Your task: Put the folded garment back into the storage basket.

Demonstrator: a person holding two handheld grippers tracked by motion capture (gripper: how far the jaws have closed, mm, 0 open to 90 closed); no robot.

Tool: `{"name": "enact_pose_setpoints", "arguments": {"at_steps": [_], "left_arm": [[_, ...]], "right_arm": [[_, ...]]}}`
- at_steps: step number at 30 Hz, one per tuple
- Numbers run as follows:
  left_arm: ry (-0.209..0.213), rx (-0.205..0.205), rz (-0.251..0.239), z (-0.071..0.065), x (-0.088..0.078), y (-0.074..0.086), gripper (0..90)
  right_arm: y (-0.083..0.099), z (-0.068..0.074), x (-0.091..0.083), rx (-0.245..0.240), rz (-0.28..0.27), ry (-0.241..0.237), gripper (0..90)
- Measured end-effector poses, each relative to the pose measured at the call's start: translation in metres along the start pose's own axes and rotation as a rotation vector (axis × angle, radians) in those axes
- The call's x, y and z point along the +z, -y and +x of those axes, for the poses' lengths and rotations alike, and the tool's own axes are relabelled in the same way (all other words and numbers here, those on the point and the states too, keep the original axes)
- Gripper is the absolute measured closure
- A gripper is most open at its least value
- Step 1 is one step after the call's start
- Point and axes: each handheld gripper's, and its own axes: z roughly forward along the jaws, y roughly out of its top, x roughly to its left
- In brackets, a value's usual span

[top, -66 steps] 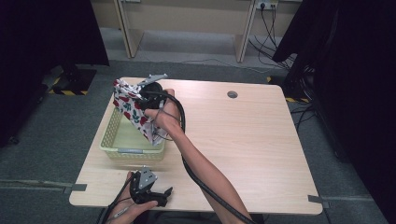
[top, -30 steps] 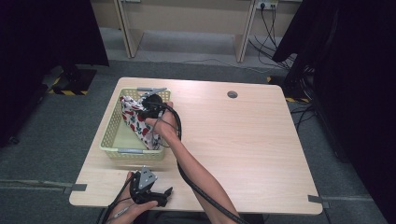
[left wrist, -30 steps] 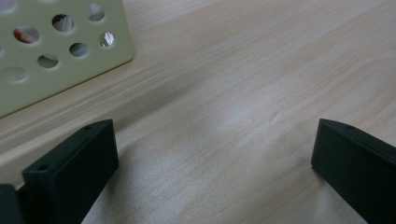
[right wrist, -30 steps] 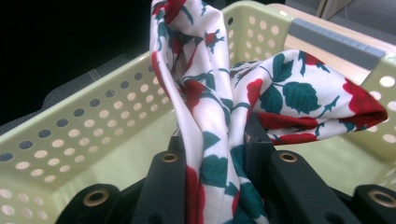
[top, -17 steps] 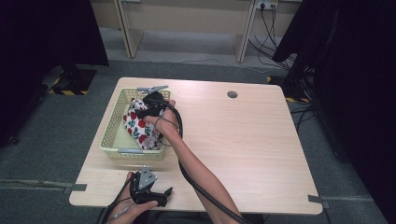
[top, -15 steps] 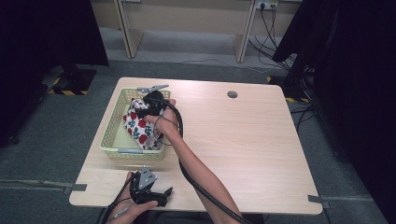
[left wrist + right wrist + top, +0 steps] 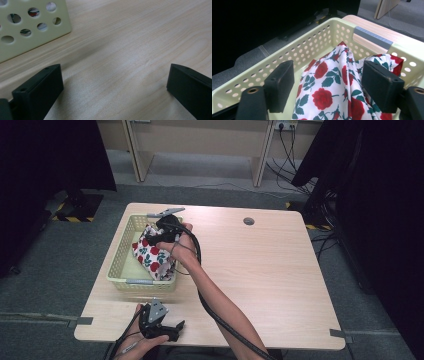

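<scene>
Our right gripper (image 7: pixel 325 82), jaws just spread, hovers above the rose-print cloth (image 7: pixel 332 87) in the basket (image 7: pixel 312 47); our left gripper (image 7: pixel 113 85) rests spread on the tabletop (image 7: pixel 130 50).

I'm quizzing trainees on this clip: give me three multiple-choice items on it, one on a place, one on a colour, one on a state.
1. Where does the white cloth with red roses lie?
A. on the bare tabletop
B. in the pale yellow perforated plastic basket
C. on the floor

2. What colour are the flowers on the cloth?
A. blue
B. yellow
C. red

3. How do the right gripper's jaws stand?
A. apart, above the cloth
B. shut on the cloth
C. shut on the basket rim

Answers: 1 B, the basket walls surround it. 2 C, red roses with green leaves. 3 A, the right gripper view shows the jaws spread, having just been opening, with no pad pressing the cloth.
</scene>
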Motion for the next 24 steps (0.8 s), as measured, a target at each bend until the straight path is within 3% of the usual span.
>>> {"name": "enact_pose_setpoints", "arguments": {"at_steps": [13, 24], "left_arm": [[0.0, 0.0, 0.001, 0.0, 0.0, 0.0, 0.0], [0.0, 0.001, 0.003, 0.0, 0.0, 0.0, 0.0]], "right_arm": [[0.006, -0.017, -0.025, 0.007, -0.019, 0.007, 24.3], [0.022, -0.042, -0.052, 0.026, -0.039, 0.027, 23.4]]}}
